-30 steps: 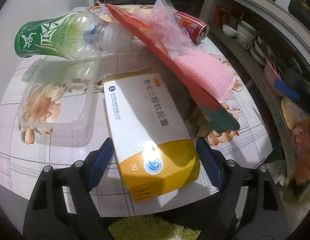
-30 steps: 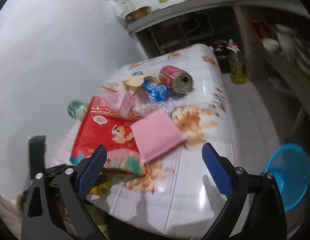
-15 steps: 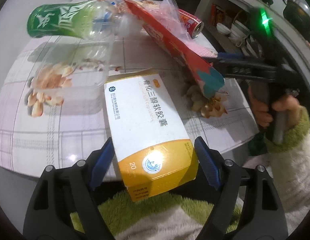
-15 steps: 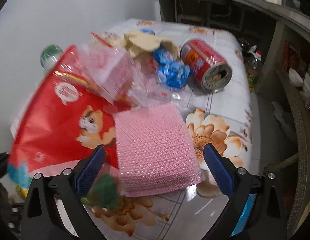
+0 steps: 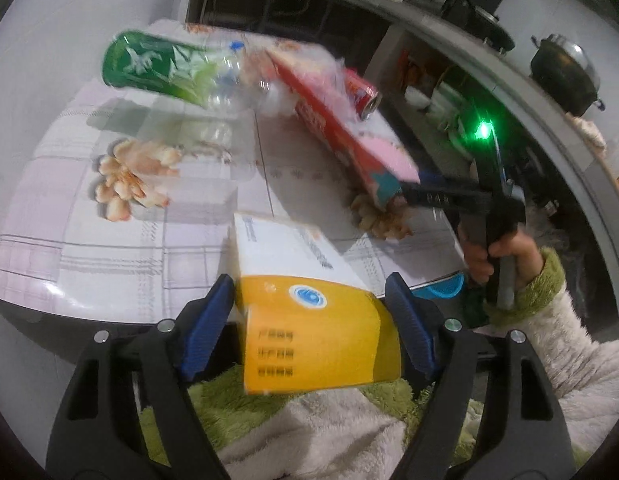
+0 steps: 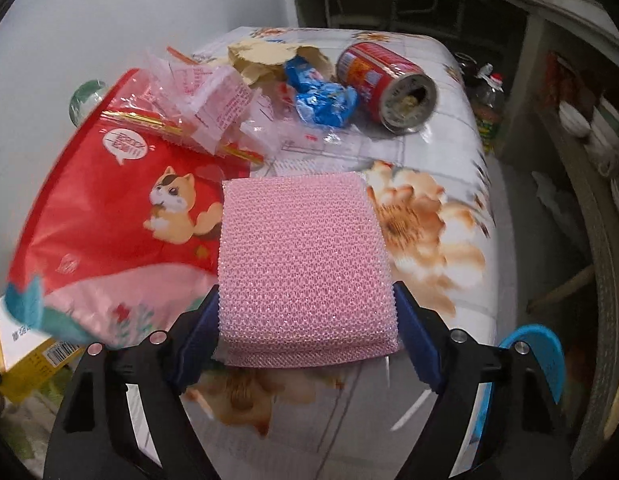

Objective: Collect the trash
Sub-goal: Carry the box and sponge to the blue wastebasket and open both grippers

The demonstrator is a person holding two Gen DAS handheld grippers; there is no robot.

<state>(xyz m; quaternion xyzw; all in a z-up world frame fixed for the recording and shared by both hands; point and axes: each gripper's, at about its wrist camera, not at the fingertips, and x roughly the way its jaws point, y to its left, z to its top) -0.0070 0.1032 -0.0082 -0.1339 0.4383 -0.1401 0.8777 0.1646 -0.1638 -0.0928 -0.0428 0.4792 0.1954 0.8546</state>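
The white-and-yellow carton [image 5: 309, 320] is held between the blue pads of the left gripper [image 5: 311, 320], whose jaws are closing on it; its near end is seen past the near table edge, over a green-and-white sleeve. The pink mesh pad [image 6: 301, 256] is bracketed by the right gripper [image 6: 307, 330], whose jaws are also closing; the pads are seen right at its two sides, though a firm squeeze cannot be confirmed. The pad rests on the floral table [image 6: 437, 216], overlapping the red cat-print bag [image 6: 121, 216] on its left.

Nothing can be seen already binned, so collection is judged to be at an early stage. Still left on the table are the red bag, the crumpled clear wrappers [image 6: 213, 96], the blue wrapper [image 6: 325, 100], the red can [image 6: 389, 88] at the far right, and the green-labelled bottle [image 5: 177, 68] at the far left. A blue bin [image 6: 537, 356] is glimpsed below the table's right edge, presumably the destination.
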